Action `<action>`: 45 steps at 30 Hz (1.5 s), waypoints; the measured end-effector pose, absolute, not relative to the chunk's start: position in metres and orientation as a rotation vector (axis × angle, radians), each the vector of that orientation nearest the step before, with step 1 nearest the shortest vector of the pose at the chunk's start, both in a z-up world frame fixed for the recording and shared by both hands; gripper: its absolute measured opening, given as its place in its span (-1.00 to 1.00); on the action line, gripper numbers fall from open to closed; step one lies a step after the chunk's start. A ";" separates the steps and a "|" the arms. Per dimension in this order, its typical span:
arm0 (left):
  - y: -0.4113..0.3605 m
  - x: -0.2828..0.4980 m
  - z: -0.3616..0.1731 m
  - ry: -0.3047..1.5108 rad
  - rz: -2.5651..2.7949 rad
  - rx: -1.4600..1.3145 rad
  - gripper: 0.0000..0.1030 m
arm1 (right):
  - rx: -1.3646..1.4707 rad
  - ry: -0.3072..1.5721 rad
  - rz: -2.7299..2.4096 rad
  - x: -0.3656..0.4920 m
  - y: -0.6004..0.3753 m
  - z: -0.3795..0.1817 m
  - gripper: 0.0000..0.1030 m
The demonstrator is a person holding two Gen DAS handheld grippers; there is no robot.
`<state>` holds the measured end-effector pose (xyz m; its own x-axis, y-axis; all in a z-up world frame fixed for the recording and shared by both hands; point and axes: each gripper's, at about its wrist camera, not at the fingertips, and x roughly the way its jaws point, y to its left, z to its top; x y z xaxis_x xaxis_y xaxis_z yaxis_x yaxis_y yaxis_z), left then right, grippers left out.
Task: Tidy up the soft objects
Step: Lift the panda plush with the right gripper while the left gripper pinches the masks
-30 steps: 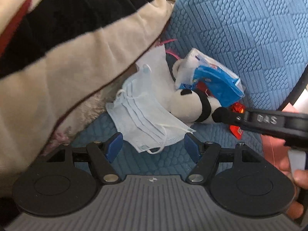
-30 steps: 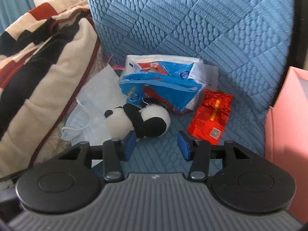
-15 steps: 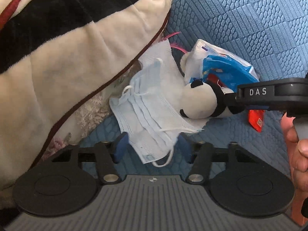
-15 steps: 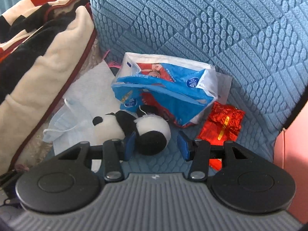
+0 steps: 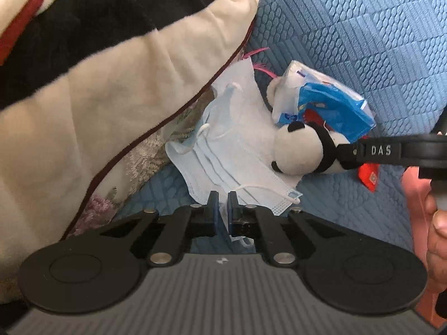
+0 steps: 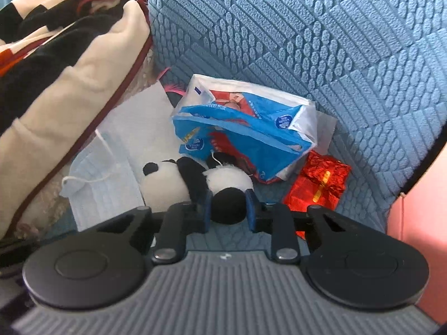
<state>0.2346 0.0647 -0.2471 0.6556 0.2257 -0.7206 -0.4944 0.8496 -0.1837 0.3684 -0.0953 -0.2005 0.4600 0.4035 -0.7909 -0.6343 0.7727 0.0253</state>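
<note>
A pale blue face mask lies flat on the blue seat. My left gripper is at the mask's near edge, its jaws closing, nearly together, with the mask's edge pinched between the pads. A small black and white panda toy lies on its side, partly on the mask. My right gripper has its jaws closing around the toy's black end, and both blue pads press on it. In the left wrist view that gripper's black finger reaches in from the right to the panda.
A striped cream, black and red blanket is heaped on the left, overhanging the mask. A blue and white tissue pack and a red foil packet lie behind the toy against the blue quilted backrest. A person's hand shows at the right.
My left gripper's jaws went from wide apart to nearly together on the mask's edge. The right gripper moved forward and its jaws narrowed onto the panda's black end.
</note>
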 end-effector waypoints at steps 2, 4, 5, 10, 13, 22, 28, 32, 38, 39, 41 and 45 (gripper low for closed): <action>0.063 0.230 -0.243 0.746 0.409 -0.378 -0.87 | -0.284 0.889 0.639 0.364 -0.100 -0.197 -0.46; 0.061 0.225 -0.238 0.739 0.397 -0.375 -0.88 | -0.277 0.890 0.629 0.359 -0.105 -0.193 -0.47; 0.060 0.224 -0.236 0.739 0.391 -0.375 -0.88 | -0.277 0.890 0.624 0.356 -0.108 -0.191 -0.46; 0.053 0.212 -0.226 0.736 0.360 -0.367 -0.89 | -0.269 0.891 0.604 0.337 -0.125 -0.184 -0.47; 0.050 0.203 -0.220 0.735 0.342 -0.368 -0.89 | -0.264 0.889 0.593 0.328 -0.130 -0.181 -0.47; 0.050 0.179 -0.209 0.737 0.277 -0.351 -0.89 | -0.262 0.864 0.547 0.301 -0.148 -0.171 -0.47; 0.048 0.161 -0.204 0.741 0.253 -0.354 -0.90 | -0.263 0.856 0.517 0.280 -0.165 -0.166 -0.47; 0.045 0.152 -0.201 0.744 0.235 -0.361 -0.90 | -0.285 0.844 0.504 0.265 -0.173 -0.161 -0.47; 0.041 0.139 -0.201 0.760 0.222 -0.368 -0.90 | -0.290 0.840 0.497 0.247 -0.185 -0.158 -0.47; 0.040 0.137 -0.203 0.765 0.220 -0.371 -0.90 | -0.290 0.841 0.499 0.245 -0.187 -0.159 -0.47; 0.040 0.137 -0.206 0.780 0.216 -0.385 -0.89 | -0.279 0.848 0.500 0.243 -0.189 -0.160 -0.45; 0.044 0.139 -0.213 0.823 0.212 -0.462 -0.88 | -0.250 0.863 0.485 0.243 -0.194 -0.162 -0.37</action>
